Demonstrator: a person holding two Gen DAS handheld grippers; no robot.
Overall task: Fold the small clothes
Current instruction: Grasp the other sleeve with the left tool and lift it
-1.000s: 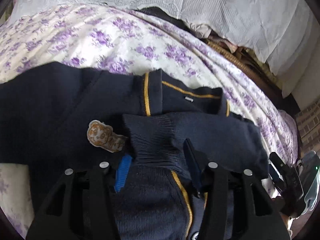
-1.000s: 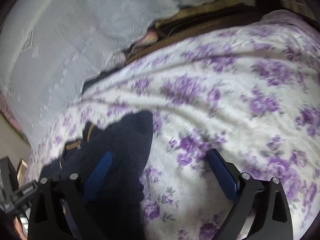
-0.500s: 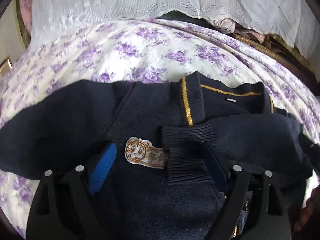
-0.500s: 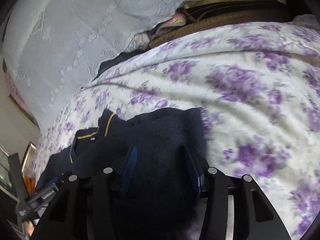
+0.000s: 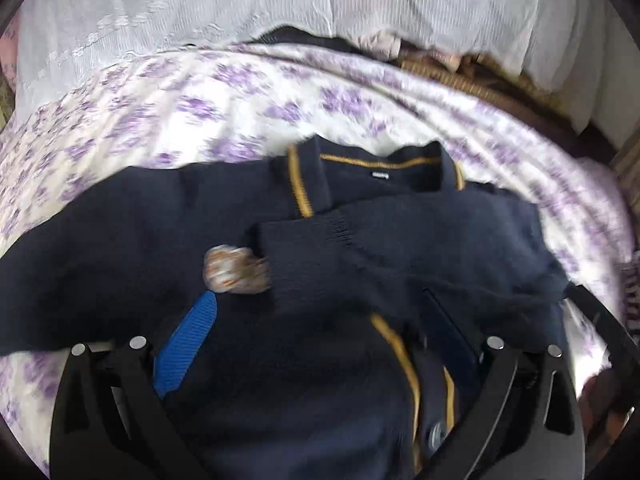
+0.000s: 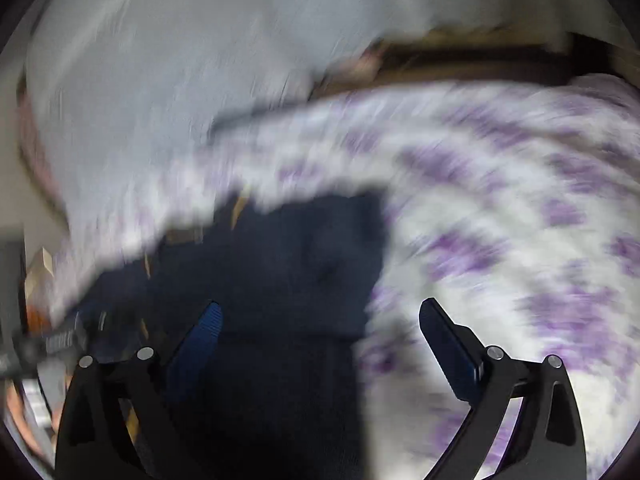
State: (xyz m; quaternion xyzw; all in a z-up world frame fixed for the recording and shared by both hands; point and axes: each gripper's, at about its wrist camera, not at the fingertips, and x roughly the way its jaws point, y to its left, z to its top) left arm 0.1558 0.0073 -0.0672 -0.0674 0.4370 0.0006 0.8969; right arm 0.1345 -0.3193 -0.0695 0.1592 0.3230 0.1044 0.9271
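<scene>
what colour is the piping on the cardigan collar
Mustard yellow piping on the navy cardigan; the left wrist view shows it best.

1 navy cardigan (image 5: 312, 360), spread on 1 bed w/ purple-flowered sheet (image 5: 224, 112). On cardigan: 1 tiger badge (image 5: 234, 268), 1 white neck label (image 5: 380, 175), 1 button (image 5: 436, 438) seen near bottom edge, 2 sleeves (1 folded across chest, 1 lying out to side). 1 white lace cloth (image 5: 240, 4) behind bed. 2 claws: left claw (image 5: 320, 340), right claw (image 6: 324, 340), 2 fingers each, both spread wide.
</scene>
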